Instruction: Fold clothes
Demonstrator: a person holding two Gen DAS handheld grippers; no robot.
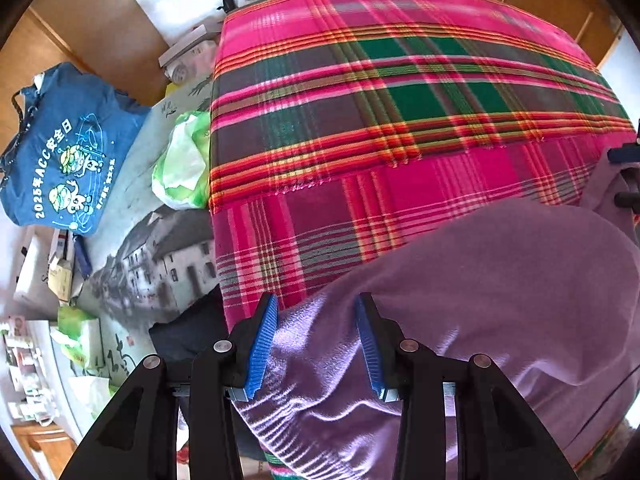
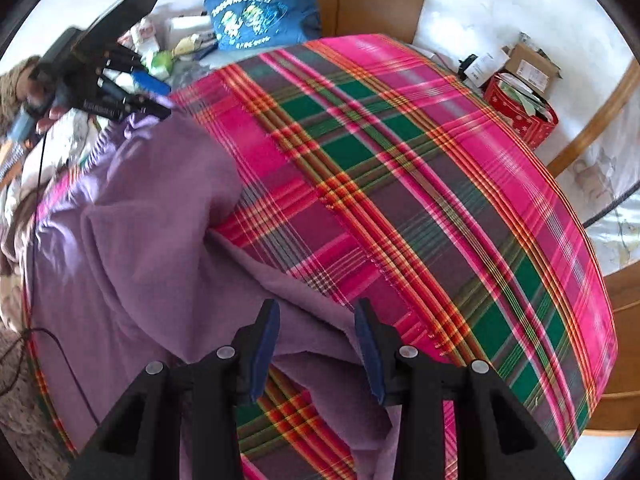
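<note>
A purple fleece garment (image 1: 500, 280) lies rumpled on the near side of a table covered with a pink, green and orange plaid cloth (image 1: 360, 100). My left gripper (image 1: 316, 304) is open, its blue pads spread over the garment's left edge with fabric below them. In the right wrist view the garment (image 2: 132, 240) spreads over the left part of the plaid cloth (image 2: 400, 160), with a folded flap running under my right gripper (image 2: 317, 308), which is open. The left gripper (image 2: 166, 100) shows at the garment's far corner. The right gripper (image 1: 624, 178) peeks in at the edge.
A blue printed bag (image 1: 60, 152) and a green-white plastic bag (image 1: 184, 160) sit left of the table. A dark garment (image 1: 188, 336) lies by the table's corner. A red tin (image 2: 524, 116) and a cardboard box (image 2: 532, 64) stand beyond the far edge. A black cable (image 2: 40, 340) trails at left.
</note>
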